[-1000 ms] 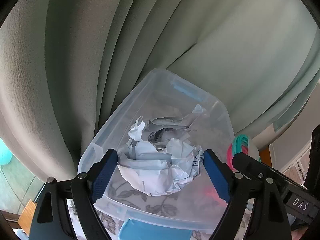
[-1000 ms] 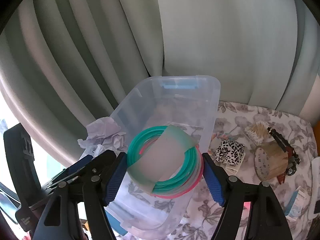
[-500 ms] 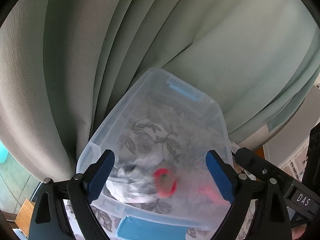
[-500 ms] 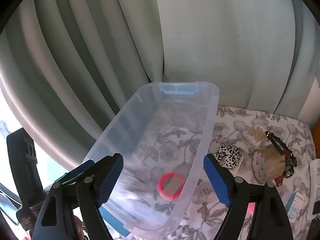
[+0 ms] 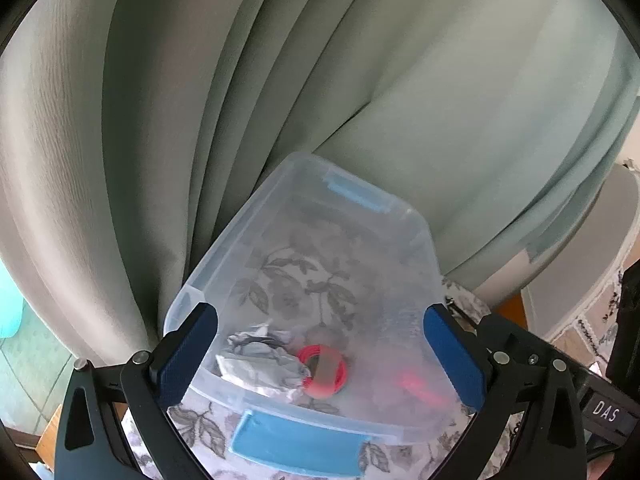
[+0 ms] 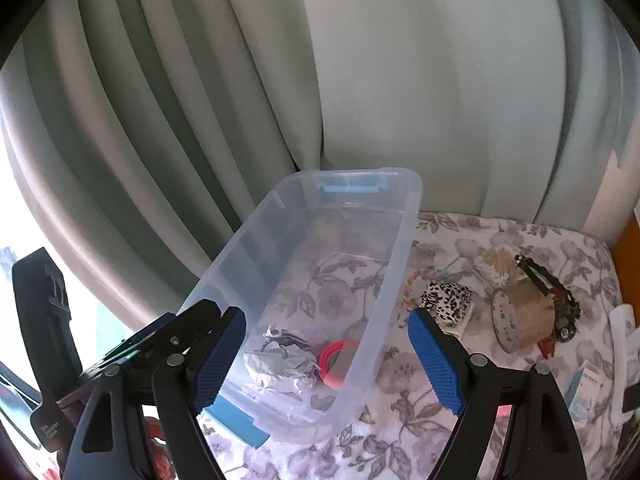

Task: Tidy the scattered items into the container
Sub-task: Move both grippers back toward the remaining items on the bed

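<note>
The clear plastic bin (image 6: 396,240) has blue handles; inside lie grey-white crumpled paper (image 6: 280,360) and pink rings (image 6: 336,360). The tabletop (image 6: 460,240) cloth is white with grey flowers. The curtain (image 6: 400,80) is pale green.

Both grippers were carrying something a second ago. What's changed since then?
Both let go: the crumpled paper left the left gripper, whose jaws are opening with nothing between them, and the coil of rings left the right gripper. Both items lie in the clear bin. The clutter beside it stayed put.
</note>
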{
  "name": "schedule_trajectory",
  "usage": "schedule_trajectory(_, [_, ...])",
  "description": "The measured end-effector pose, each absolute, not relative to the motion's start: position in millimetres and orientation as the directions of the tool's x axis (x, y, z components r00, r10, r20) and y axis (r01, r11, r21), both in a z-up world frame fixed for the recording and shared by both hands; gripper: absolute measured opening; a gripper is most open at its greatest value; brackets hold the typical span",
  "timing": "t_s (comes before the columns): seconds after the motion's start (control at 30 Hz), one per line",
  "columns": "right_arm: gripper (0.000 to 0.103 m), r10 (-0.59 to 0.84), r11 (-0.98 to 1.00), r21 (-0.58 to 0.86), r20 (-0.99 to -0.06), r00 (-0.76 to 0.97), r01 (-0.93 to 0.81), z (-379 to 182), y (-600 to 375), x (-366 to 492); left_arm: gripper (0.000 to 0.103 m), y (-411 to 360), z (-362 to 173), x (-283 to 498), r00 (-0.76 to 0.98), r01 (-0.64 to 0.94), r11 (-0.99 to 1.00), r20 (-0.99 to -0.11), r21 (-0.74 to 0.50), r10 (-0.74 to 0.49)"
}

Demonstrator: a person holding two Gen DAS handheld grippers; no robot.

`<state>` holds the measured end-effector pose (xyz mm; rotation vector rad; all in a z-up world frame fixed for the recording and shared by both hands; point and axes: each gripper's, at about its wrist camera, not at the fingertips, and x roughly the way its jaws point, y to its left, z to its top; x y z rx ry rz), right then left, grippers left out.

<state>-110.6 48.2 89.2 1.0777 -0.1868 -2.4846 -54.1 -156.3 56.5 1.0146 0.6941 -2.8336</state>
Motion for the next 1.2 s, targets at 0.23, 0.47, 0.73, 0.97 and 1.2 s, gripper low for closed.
schedule_trajectory(0.23, [0.086, -0.440, -0.898, 0.316, -0.632, -0.638, 0.306, 98, 72, -92, 0.103, -136, 82, -37, -0.809, 0.145, -0.927, -0.580, -0.347, 0.091])
schedule_trajectory(0.47, [0.086, -0.434, -0.897, 0.357, -0.599, -0.673, 0.261, 105, 105, -70, 0.103, -113, 104, -18, -0.838, 0.093, -0.941, -0.536, -0.326, 0.103])
schedule_trajectory(0.73, [0.086, -0.372, -0.916, 0.354, -0.578, -0.726, 0.187, 104, 146, -40, 0.103, -70, 114, -13, -0.844, -0.018, -0.956, -0.508, -0.292, 0.171])
schedule_trajectory(0.97, [0.086, -0.280, -0.922, 0.383, -0.556, -0.783, 0.057, 99, 208, -24, 0.103, -27, 110, -18, -0.822, -0.103, -0.946, -0.509, -0.306, 0.254])
schedule_trajectory(1.2, [0.086, -0.213, -0.904, 0.423, -0.584, -0.783, -0.069, 75, 263, -19, 0.103, 14, 100, -26, -0.785, -0.177, -0.934, -0.528, -0.310, 0.324])
